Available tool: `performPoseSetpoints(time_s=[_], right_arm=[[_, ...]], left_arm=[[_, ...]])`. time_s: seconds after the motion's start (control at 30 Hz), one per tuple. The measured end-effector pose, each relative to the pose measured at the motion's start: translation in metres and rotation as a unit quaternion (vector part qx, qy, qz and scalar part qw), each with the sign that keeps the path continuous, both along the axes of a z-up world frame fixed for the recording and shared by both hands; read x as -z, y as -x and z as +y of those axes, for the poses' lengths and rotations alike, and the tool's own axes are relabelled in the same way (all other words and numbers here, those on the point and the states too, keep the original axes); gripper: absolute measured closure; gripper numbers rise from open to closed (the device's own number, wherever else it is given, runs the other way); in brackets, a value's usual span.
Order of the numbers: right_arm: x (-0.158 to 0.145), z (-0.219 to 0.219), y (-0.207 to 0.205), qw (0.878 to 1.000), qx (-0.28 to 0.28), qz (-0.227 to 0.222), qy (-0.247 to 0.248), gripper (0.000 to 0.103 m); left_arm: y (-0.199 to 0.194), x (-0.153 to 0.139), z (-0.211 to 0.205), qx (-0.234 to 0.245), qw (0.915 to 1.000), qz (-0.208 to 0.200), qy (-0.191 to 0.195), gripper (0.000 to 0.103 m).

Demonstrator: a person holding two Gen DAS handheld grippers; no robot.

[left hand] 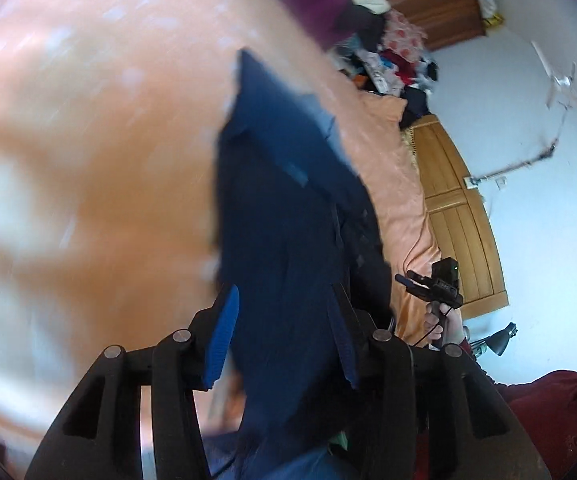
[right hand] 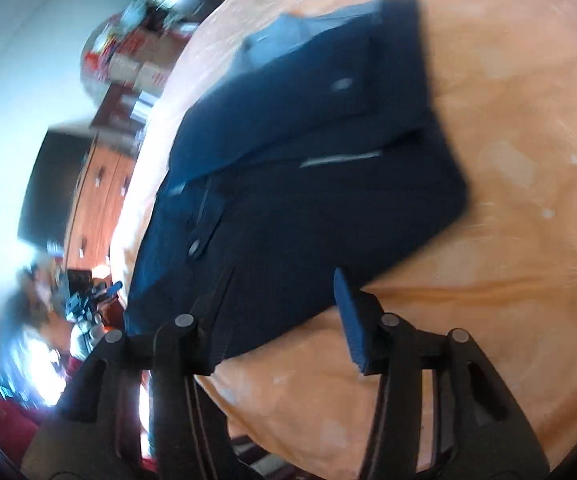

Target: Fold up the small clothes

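Observation:
A navy blue garment (right hand: 308, 160) with a button placket and a pale inner collar lies partly folded on the peach bedsheet (right hand: 508, 240). My right gripper (right hand: 280, 320) is open at its near edge; the cloth covers the left finger, and the right pad (right hand: 350, 320) rests over bare sheet. In the left wrist view the same garment (left hand: 288, 200) runs between the spread fingers of my left gripper (left hand: 282, 342), which is open, and it hides part of the right finger. Farther right, a hand holds the right gripper (left hand: 428, 284) off the bed's side. Both views are motion-blurred.
A heap of mixed clothes (left hand: 368, 32) sits at the bed's far end. A wooden panel (left hand: 460, 216) and a black desk lamp (left hand: 500, 340) stand beside the bed. A person's red sleeve (left hand: 548, 400) is at lower right. A wooden dresser (right hand: 100, 208) and a dark screen (right hand: 52, 184) line the wall.

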State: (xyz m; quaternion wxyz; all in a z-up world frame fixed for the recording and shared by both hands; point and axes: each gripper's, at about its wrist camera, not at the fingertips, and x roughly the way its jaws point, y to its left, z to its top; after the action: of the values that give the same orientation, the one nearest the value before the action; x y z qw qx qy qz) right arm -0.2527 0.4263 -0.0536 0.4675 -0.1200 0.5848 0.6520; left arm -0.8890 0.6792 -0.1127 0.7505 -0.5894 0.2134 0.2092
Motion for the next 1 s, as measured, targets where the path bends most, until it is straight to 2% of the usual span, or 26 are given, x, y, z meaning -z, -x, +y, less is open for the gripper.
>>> performPoseSetpoints(time_s=[0.1,0.13,0.17,0.27,0.37,0.47,0.6,0.7,0.83,0.9,1.0], right_arm=[[-0.025,0.024,0.037,0.996,-0.058,-0.065,-0.033,0.044],[-0.033,0.035,0.05,0.992,-0.08,-0.088,-0.044,0.041],[-0.038,0.048,0.069,0.984,-0.115,-0.121,-0.056,0.036],[-0.039,0.092,0.114,0.958,-0.205,-0.192,-0.06,0.035],[-0.023,0.13,0.14,0.931,-0.277,-0.232,-0.049,0.036],[-0.015,0.162,0.158,0.916,-0.308,-0.256,-0.038,0.036],[-0.034,0.173,0.184,0.918,-0.332,-0.211,-0.059,0.037],[-0.038,0.17,0.197,0.916,-0.34,-0.204,-0.061,0.036],[-0.038,0.162,0.192,0.925,-0.323,-0.193,-0.061,0.036],[-0.037,0.159,0.189,0.929,-0.312,-0.188,-0.059,0.036],[-0.036,0.153,0.185,0.935,-0.299,-0.184,-0.056,0.036]], left_arm=[[0.026,0.011,-0.034,-0.029,0.999,-0.031,0.014,0.055],[0.031,0.017,-0.042,-0.036,0.9985,-0.037,0.018,0.047],[0.037,0.022,-0.048,-0.043,0.9979,-0.041,0.023,0.043],[0.047,0.037,-0.062,-0.056,0.9963,-0.05,0.042,0.043],[0.054,0.041,-0.069,-0.061,0.9953,-0.059,0.047,0.043],[0.062,0.04,-0.076,-0.058,0.995,-0.068,0.045,0.039],[0.077,0.048,-0.085,-0.058,0.9935,-0.067,0.071,0.036],[0.065,0.053,-0.083,-0.014,0.9946,-0.063,0.082,0.035],[0.046,0.059,-0.078,0.028,0.9924,-0.072,0.096,0.035],[0.028,0.059,-0.077,0.061,0.9926,-0.05,0.092,0.035],[0.007,0.062,-0.073,0.083,0.9923,-0.025,0.089,0.04]])
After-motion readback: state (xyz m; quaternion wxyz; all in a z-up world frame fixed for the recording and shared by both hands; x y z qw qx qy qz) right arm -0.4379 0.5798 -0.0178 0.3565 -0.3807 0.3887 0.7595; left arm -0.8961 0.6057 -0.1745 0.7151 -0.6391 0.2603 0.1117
